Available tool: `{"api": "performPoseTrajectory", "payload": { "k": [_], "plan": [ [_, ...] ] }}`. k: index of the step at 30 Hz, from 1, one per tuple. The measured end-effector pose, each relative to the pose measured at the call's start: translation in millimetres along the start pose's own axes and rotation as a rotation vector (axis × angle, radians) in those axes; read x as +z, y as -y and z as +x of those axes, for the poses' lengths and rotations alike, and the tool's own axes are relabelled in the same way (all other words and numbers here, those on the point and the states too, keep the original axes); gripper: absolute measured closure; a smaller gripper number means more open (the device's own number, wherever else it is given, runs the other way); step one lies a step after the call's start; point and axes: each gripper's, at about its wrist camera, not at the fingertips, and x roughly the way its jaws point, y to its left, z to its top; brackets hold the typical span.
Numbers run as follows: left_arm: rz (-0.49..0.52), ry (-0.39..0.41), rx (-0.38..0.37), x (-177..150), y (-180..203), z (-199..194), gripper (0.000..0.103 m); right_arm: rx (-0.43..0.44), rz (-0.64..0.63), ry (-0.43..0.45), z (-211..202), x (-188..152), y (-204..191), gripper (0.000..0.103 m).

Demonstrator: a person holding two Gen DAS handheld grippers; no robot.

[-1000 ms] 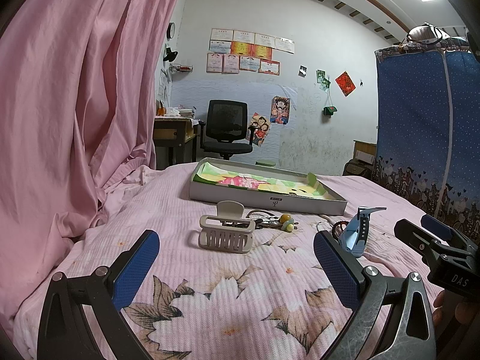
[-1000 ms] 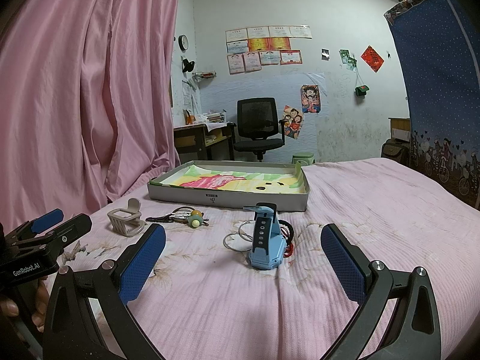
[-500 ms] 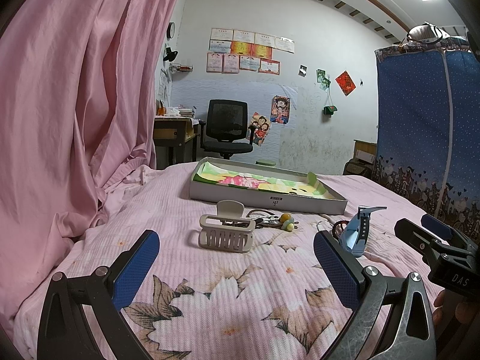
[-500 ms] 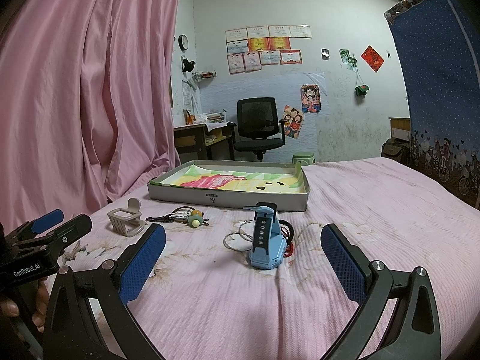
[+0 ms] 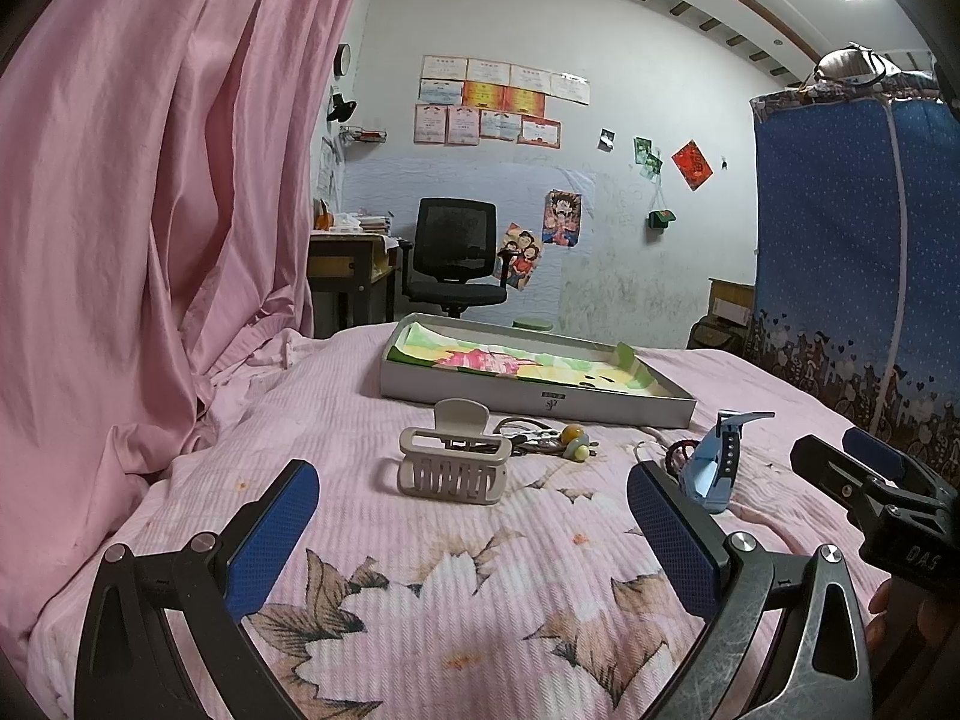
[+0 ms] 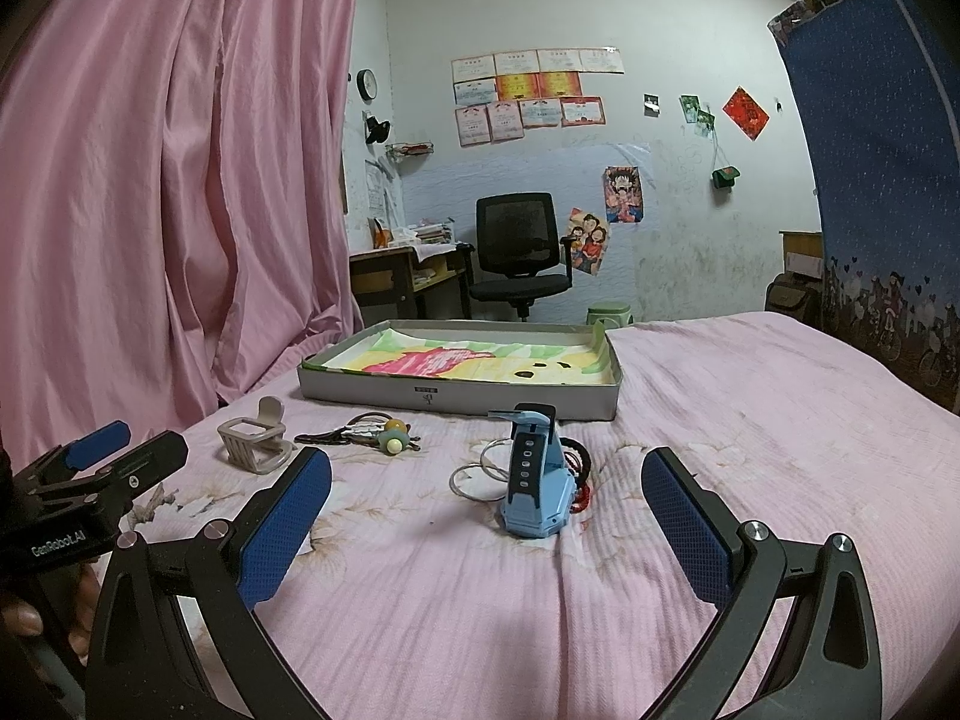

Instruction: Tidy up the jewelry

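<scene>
On the pink bedspread lie a beige hair claw clip (image 5: 451, 462) (image 6: 254, 443), a bunch of hair ties with yellow-green beads (image 5: 549, 441) (image 6: 372, 433), a blue watch (image 5: 714, 468) (image 6: 536, 486) and thin silver bangles with a red-black piece (image 6: 480, 474). Behind them stands a shallow grey box (image 5: 528, 387) (image 6: 456, 399) lined with a colourful drawing. My left gripper (image 5: 474, 531) is open, just short of the claw clip. My right gripper (image 6: 486, 525) is open too, with the watch ahead between its fingers, untouched.
A pink curtain (image 5: 138, 210) hangs along the left of the bed. A blue wardrobe cover (image 5: 858, 252) stands at the right. Beyond the bed are a black office chair (image 6: 519, 252) and a desk (image 6: 408, 276). A hand (image 6: 24, 618) holds the left gripper's handle.
</scene>
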Motion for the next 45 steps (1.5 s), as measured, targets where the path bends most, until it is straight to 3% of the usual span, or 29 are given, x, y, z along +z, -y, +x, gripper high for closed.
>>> {"api": "performPoseTrajectory", "payload": {
  "k": [11, 22, 27, 33, 38, 45],
  "plan": [
    [-0.008, -0.006, 0.035, 8, -10, 8, 0.000, -0.001, -0.018, -0.021, 15, 10, -5, 0.001],
    [0.016, -0.191, 0.054, 16, -22, 63, 0.000, 0.048, 0.102, -0.230, 68, 13, 17, 0.002],
    [0.043, -0.276, 0.042, 19, -23, 89, 0.000, 0.033, 0.110, -0.333, 91, 1, 17, 0.030],
    [0.071, -0.338, 0.008, 15, -19, 109, 0.001, 0.021, 0.134, -0.440, 114, -12, 18, 0.049],
    [0.099, -0.370, -0.039, 11, -12, 119, 0.011, 0.018, 0.144, -0.469, 125, -17, 17, 0.053],
    [0.047, -0.382, -0.083, 11, -19, 125, 0.026, 0.001, 0.169, -0.500, 140, -19, 21, 0.053]
  ]
}}
